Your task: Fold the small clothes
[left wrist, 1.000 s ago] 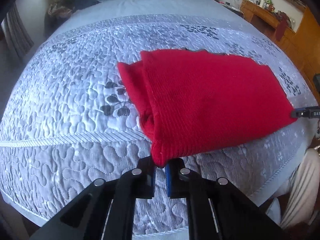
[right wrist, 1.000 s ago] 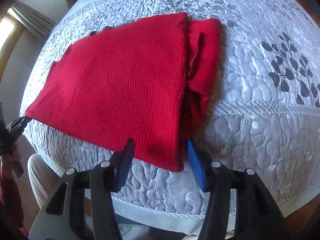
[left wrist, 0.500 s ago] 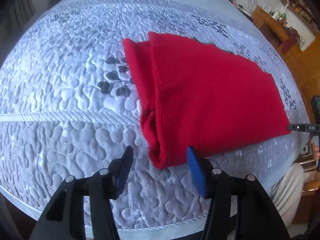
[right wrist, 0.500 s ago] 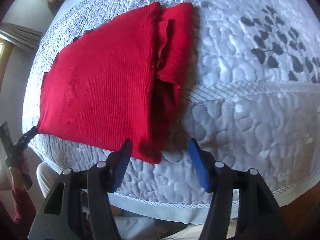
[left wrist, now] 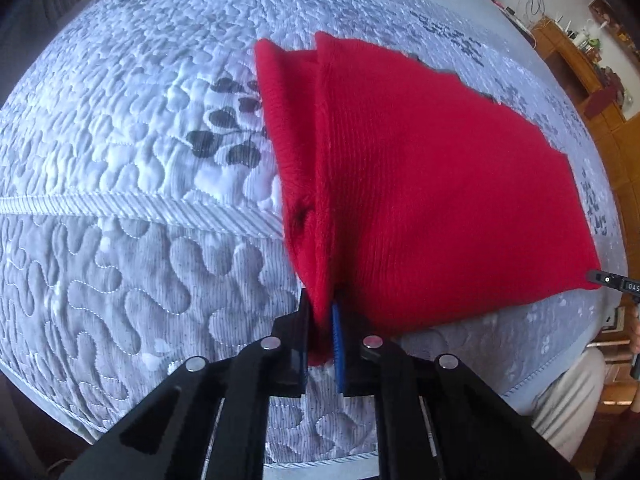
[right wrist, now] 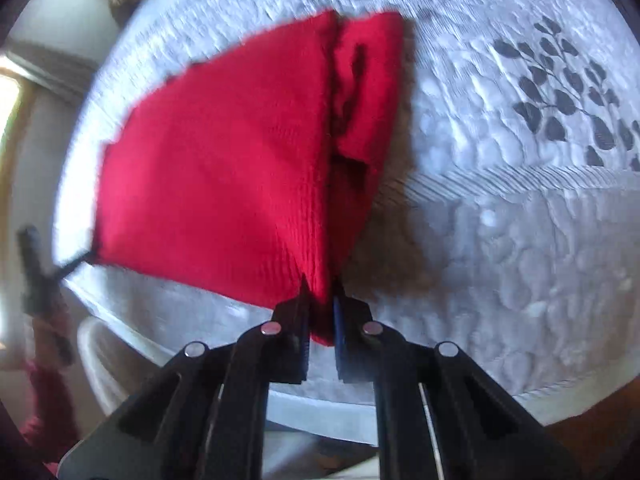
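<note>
red knit garment [left wrist: 432, 184], quilted bedspread [left wrist: 120, 168], wooden cabinet [left wrist: 580, 64]

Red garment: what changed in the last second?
Both tongs, open half a second ago, closed on the near corners of the red garment: left tongs, right tongs. The corners now look lifted. The garment is still folded on the quilt.

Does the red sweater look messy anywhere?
A little. The red sweater lies mostly flat on the bed cover, but the folded-in part along one side is bunched and wrinkly, with dark gaps. The left gripper and the right gripper each pinch a near corner.
</note>
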The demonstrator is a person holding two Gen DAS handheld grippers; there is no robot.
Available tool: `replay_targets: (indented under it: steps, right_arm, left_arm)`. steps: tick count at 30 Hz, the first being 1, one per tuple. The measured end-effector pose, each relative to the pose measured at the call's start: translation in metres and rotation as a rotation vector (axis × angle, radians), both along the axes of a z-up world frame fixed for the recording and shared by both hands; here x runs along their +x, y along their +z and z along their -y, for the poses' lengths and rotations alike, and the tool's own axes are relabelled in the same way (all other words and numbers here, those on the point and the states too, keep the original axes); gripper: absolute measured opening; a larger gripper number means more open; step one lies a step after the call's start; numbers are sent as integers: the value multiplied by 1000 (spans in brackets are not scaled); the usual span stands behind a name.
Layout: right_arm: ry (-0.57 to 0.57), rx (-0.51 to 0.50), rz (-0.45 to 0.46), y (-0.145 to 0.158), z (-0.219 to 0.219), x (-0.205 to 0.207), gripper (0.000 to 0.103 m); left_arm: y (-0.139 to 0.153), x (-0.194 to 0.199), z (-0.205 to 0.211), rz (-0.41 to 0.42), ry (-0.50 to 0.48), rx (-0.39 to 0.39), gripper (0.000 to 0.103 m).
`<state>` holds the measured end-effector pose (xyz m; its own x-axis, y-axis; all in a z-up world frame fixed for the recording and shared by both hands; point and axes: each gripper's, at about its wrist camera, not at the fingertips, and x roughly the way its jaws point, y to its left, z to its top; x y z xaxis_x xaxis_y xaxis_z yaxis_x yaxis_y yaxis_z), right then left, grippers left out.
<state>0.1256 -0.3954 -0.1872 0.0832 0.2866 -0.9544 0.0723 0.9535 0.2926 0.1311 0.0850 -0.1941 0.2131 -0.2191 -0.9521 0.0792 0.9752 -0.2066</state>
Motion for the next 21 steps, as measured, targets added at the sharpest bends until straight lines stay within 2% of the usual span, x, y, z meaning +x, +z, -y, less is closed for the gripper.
replay_targets:
  steps: [3,6,7,9,10,12,14,15,18,21]
  right_arm:
    - [4,-25,-47,-27,-3,1,8]
    - [21,-63,-36,-24,-11,3,10]
    - [31,-74,-33,-21,-13,3,14]
    - [37,-77,-17,-11,-15,3,25]
    - [34,-68,-5,-4,-14,2,33]
    - [22,-48,34,11,-7,0,34]
    - [-2,-46,65,26,0,6,45]
    - [-9,-50,75,30,3,9,47]
    - [-26,-81,77,33,9,28,48]
    - [-31,-74,58,27,12,48,53]
  left_arm:
    - [-4,1,0,0,1,-4,11]
    - [2,0,2,17,-19,18,17]
    - [5,0,3,23,-26,30,22]
    - [17,-2,2,37,-22,58,41]
    - [25,-3,1,58,-14,63,42]
    - [44,0,-1,108,-6,53,42]
    - [61,7,2,142,-5,28,43]
    - [66,11,5,150,-4,19,43]
    - [72,33,24,163,-9,32,47]
    - [65,53,42,162,-17,56,51]
